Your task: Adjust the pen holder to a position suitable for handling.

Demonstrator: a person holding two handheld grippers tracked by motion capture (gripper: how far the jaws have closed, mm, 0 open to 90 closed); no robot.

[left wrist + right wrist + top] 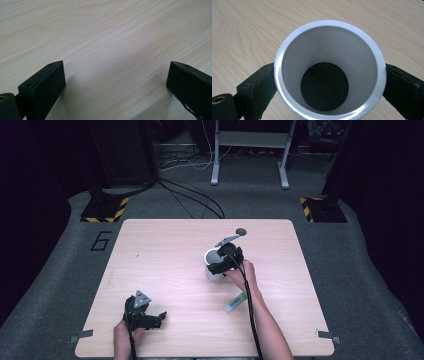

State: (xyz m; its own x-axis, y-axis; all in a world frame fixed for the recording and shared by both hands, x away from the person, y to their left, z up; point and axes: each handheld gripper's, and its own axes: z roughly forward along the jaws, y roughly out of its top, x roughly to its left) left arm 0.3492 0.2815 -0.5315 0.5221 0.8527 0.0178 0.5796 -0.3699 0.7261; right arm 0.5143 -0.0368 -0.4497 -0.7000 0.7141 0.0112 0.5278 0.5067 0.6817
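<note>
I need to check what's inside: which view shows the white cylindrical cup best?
The right gripper view: the white cylindrical cup sits between the jaws, open mouth up, dark bottom visible. In the high view it is small, partly behind the right gripper.

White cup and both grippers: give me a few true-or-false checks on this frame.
1. The right gripper has its jaws on either side of the white cup. True.
2. The cup lies on its side. False: it stands upright, mouth up.
3. The left gripper holds a tube. False: its jaws are open over the bare table.
4. A small tube lies on the table near the right forearm. True.
5. The cup is full of liquid. False: a dark bottom shows.
</note>
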